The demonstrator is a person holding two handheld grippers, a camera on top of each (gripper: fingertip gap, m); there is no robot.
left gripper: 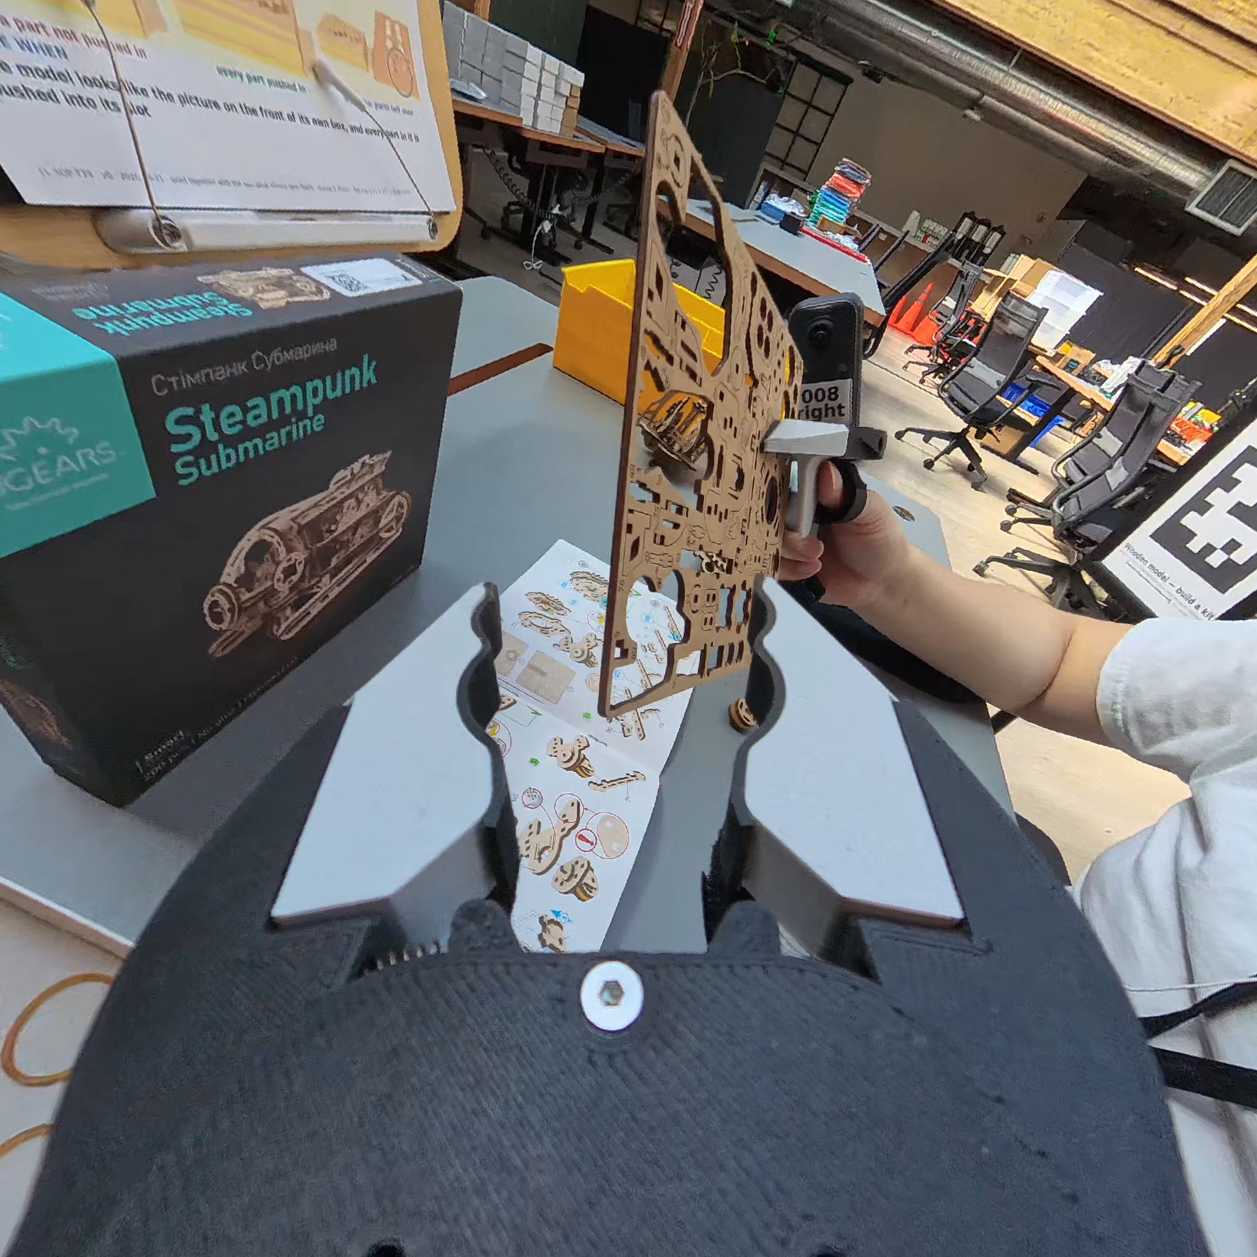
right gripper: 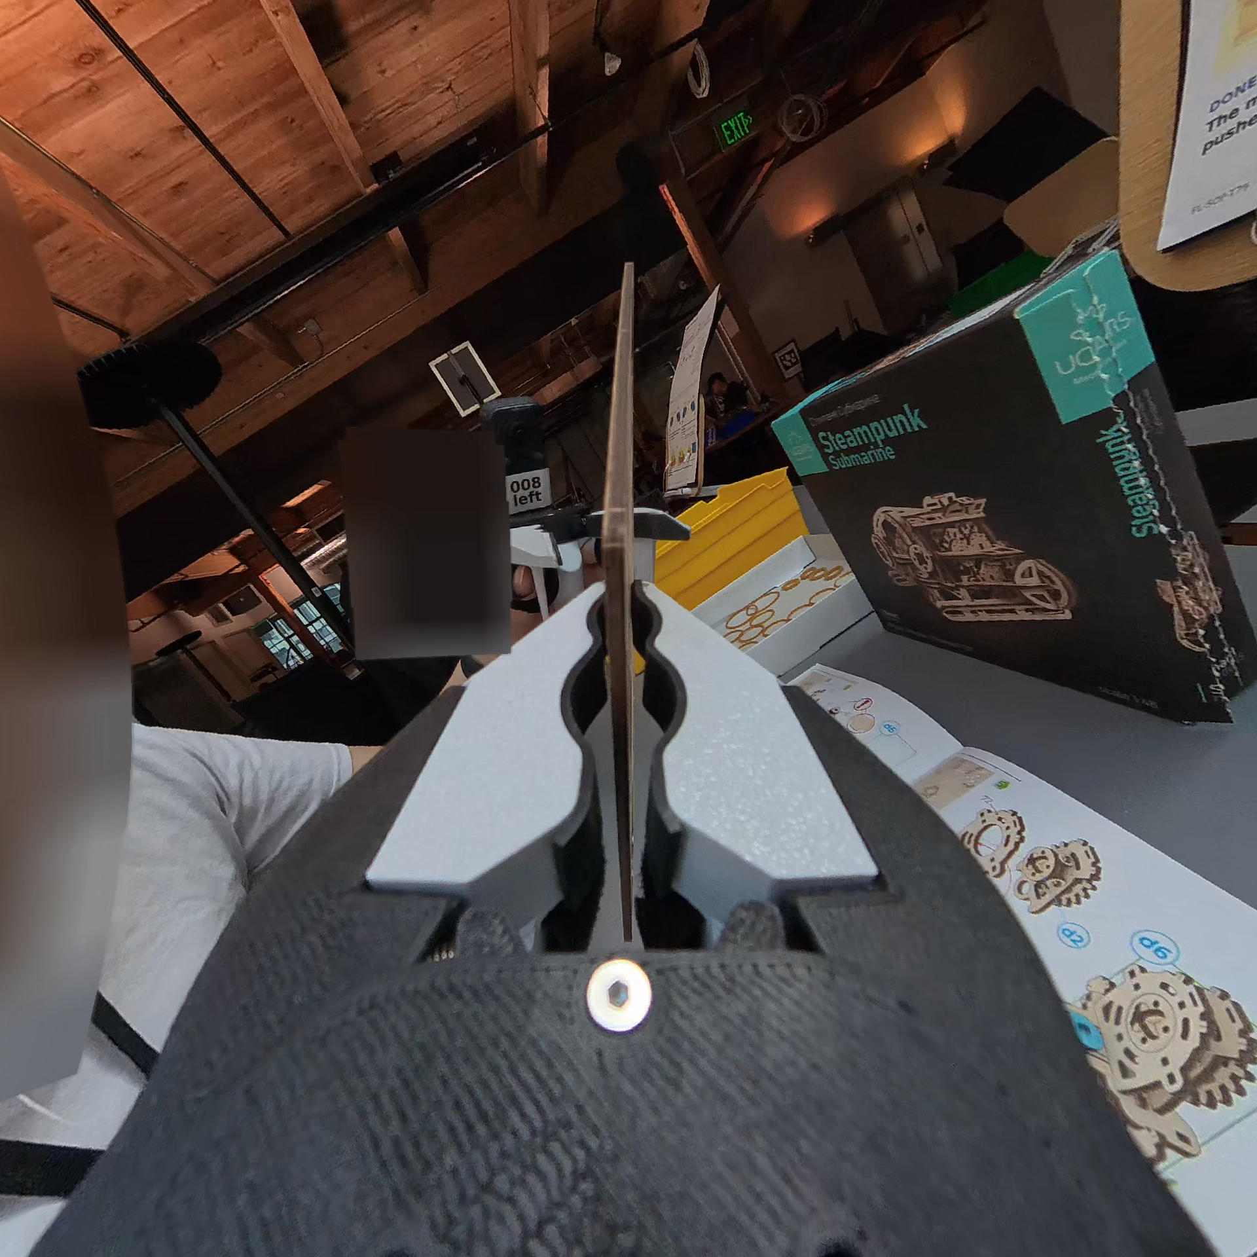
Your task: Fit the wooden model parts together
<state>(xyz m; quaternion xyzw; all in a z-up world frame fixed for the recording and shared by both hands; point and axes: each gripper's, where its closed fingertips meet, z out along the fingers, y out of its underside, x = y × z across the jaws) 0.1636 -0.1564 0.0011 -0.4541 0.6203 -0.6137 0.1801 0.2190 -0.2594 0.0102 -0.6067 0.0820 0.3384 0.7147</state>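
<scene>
Nearest me in the left wrist view, my left hand-held gripper (left gripper: 622, 615) stands wide open with nothing between its fingers, hovering over the instruction sheet (left gripper: 578, 762) that lies flat on the grey table (left gripper: 517, 462). I take the wooden parts sheet (left gripper: 700, 435) as my landmark: it stands upright on edge just beyond those open fingers, above the instruction sheet. A small round wooden piece (left gripper: 743, 715) lies on the table just right of its lower corner.

My right hand-held gripper (right gripper: 620, 598) is clamped on that wooden parts sheet (right gripper: 620, 476), which I see edge-on running up between the closed fingers. In the left wrist view that gripper (left gripper: 799, 442) grips the sheet's right edge, with the person's hand (left gripper: 857, 551) behind it.

Left of the parts sheet sits the dark model box (left gripper: 224, 503) on the table. Behind the parts sheet is a yellow bin (left gripper: 612, 326). Above the box, further back, a clipboard (left gripper: 224, 122) holds a printed page.
</scene>
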